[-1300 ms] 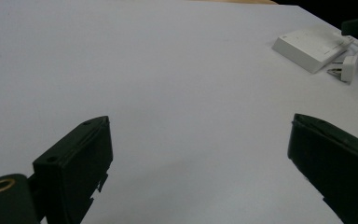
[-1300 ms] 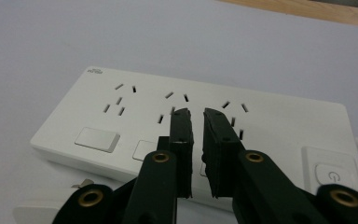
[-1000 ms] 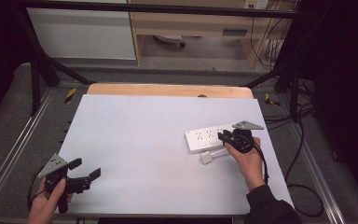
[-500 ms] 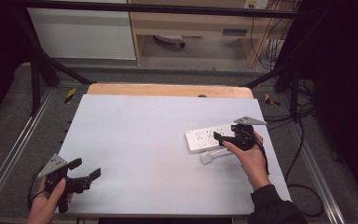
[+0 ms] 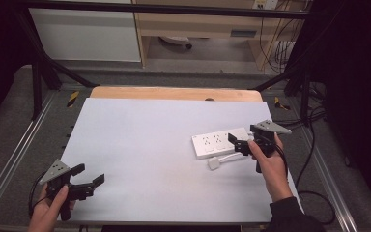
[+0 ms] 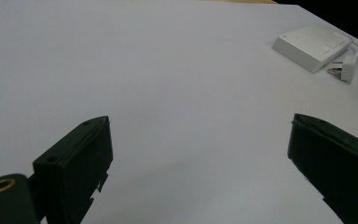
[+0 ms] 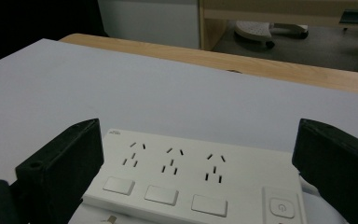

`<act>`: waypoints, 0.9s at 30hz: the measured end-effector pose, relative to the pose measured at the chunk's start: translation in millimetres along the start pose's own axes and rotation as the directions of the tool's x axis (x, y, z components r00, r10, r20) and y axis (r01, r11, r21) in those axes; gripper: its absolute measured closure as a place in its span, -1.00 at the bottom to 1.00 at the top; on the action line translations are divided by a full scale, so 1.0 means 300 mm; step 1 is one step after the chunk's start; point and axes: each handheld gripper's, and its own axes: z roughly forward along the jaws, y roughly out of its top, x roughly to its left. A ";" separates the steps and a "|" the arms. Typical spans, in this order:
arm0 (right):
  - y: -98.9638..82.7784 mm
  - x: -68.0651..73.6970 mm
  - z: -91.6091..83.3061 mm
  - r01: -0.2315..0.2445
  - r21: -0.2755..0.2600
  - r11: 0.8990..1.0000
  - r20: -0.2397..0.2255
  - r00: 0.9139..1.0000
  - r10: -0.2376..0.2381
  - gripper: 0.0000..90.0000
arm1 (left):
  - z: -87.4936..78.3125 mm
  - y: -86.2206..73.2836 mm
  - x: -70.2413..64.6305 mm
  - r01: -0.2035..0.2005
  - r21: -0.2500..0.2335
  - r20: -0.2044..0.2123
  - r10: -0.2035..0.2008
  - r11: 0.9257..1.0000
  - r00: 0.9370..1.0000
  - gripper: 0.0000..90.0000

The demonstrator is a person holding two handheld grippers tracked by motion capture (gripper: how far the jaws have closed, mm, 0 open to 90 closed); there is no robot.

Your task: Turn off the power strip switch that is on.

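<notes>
A white power strip (image 5: 217,143) lies flat on the right part of the white table (image 5: 164,145); its three socket rows and buttons (image 7: 168,175) face up. Its white plug (image 5: 214,164) on a short cord rests just in front of it. My right gripper (image 5: 237,143) hovers at the strip's right end, open, its jaws spread wider than the strip and holding nothing. My left gripper (image 5: 88,174) is held near the table's front left corner, open and empty. In the left gripper view the strip (image 6: 313,45) and plug (image 6: 347,70) lie far off at the upper right.
A wooden table edge (image 5: 174,93) runs along the far side. Metal rails (image 5: 9,159) flank the table, and black cables (image 5: 314,193) trail off its right side. A white cabinet (image 5: 84,34) and wooden shelving (image 5: 198,24) stand beyond.
My right gripper has drifted slightly to the right along the power strip's end. The left gripper has stayed in place.
</notes>
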 end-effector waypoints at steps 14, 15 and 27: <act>-0.025 -0.015 -0.118 0.034 -0.035 0.999 0.027 0.999 -0.033 -0.95 | 0.001 0.000 -0.001 -0.001 0.000 -0.001 0.001 1.000 1.000 -0.86; -0.027 -0.016 -0.127 0.034 -0.038 0.999 0.030 0.999 -0.033 -0.95 | 0.001 0.000 -0.001 -0.001 0.000 -0.001 0.001 1.000 1.000 -0.86; -0.054 -0.018 -0.235 0.049 -0.069 0.996 0.043 0.998 -0.047 -0.96 | 0.001 0.000 -0.002 0.000 -0.001 0.001 0.000 1.000 1.000 -0.86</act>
